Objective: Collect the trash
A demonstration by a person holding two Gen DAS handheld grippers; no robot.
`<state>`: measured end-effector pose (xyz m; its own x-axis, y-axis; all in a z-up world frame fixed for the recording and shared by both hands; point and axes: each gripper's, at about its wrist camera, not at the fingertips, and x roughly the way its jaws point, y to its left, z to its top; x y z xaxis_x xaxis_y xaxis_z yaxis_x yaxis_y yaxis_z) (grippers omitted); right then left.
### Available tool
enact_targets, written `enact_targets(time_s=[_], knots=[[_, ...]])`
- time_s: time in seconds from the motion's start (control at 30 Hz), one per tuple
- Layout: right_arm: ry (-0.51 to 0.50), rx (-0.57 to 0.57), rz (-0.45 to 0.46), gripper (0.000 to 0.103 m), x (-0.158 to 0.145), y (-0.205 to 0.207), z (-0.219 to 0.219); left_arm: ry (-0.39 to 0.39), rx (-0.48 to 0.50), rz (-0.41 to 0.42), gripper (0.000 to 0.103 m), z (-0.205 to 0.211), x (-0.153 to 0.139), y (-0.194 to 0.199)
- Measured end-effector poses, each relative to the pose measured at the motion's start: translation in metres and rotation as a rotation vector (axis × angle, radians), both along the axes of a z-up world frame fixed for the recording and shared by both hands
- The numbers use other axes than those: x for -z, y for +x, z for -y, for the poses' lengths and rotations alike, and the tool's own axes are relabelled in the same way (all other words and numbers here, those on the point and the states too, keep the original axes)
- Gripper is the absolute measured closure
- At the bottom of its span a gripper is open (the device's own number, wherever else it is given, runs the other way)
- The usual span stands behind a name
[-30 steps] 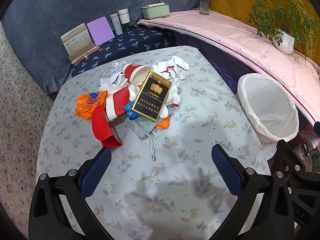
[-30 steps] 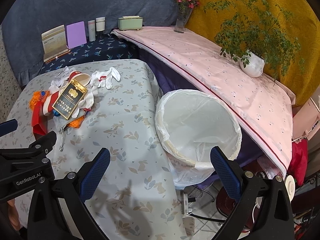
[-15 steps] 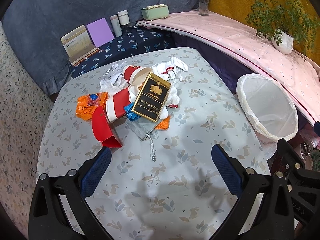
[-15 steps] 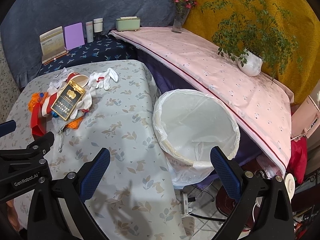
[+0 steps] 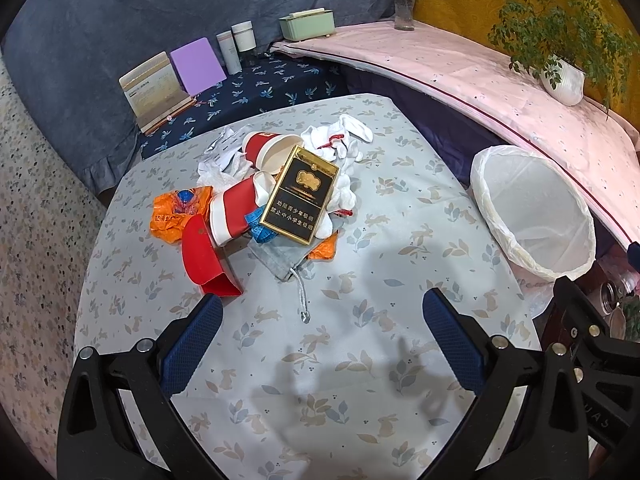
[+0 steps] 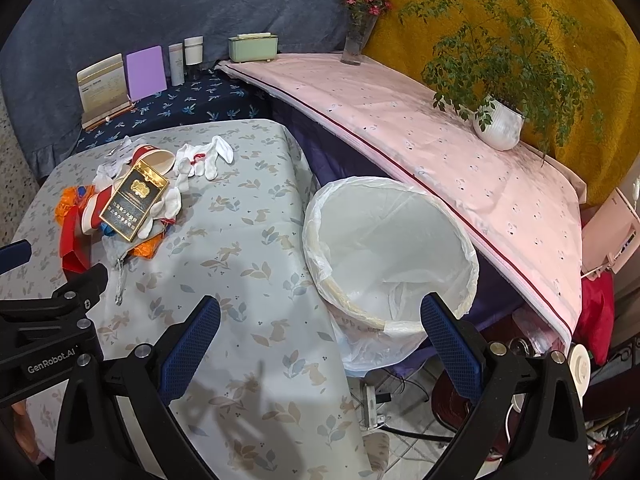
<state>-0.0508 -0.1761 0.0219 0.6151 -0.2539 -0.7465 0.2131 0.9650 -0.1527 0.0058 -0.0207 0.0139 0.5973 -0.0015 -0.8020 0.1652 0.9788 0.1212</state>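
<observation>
Left gripper (image 5: 320, 312) spread wide, nothing between the blue pads, hovering over bare tablecloth (image 5: 400, 248) just short of the trash pile. Right gripper (image 6: 320, 320) also spread and empty, sitting over the table's right edge with the bin (image 6: 390, 256) straight ahead between its fingers

Progress: looks like zero. Bin liner shows white and empty as far as visible, whole pile is on the table. Everything left to do

Pile, far-left part of the table:
- black-and-gold cigarette box (image 5: 300, 196) on top, tilted
- two red-and-white paper cups (image 5: 236, 212), one lying on its side, one open toward the camera
- red folded card piece (image 5: 204, 260) nearest the left gripper
- orange wrapper (image 5: 176, 212), white gloves (image 5: 340, 144), crumpled white paper, grey drawstring pouch (image 5: 280, 256) with cord trailing toward the gripper

Bin stands off the table's right side, well apart from the pile

Pose: both held above the table, angled down and forward. Left aimed at the pile, likely first pick is the red card or pouch. Right parked by the bin, no target in reach
</observation>
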Motion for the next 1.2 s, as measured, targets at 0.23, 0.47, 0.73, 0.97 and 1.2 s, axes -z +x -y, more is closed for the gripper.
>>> enact_targets(time_s=[0.23,0.47,0.73,0.97,1.2], knots=[[0.000,0.005,0.006,0.007,-0.002,-0.001,0.001,-0.001,0.001,0.000,0.008,0.001,0.000,0.000],[0.001,0.012,0.011,0.007,-0.003,-0.001,0.001,-0.002,0.000,-0.002,0.008,0.001,0.000,0.000],[0.002,0.019,0.022,0.007,-0.005,-0.001,-0.001,-0.016,0.018,0.005,0.008,0.003,-0.001,-0.001],[0.005,0.027,0.031,0.007,-0.006,0.000,-0.003,-0.023,0.009,0.024,0.007,-0.010,0.003,0.003],[-0.004,0.037,0.036,0.007,-0.002,0.007,-0.010,-0.047,-0.017,-0.004,0.007,-0.032,0.015,0.017]])
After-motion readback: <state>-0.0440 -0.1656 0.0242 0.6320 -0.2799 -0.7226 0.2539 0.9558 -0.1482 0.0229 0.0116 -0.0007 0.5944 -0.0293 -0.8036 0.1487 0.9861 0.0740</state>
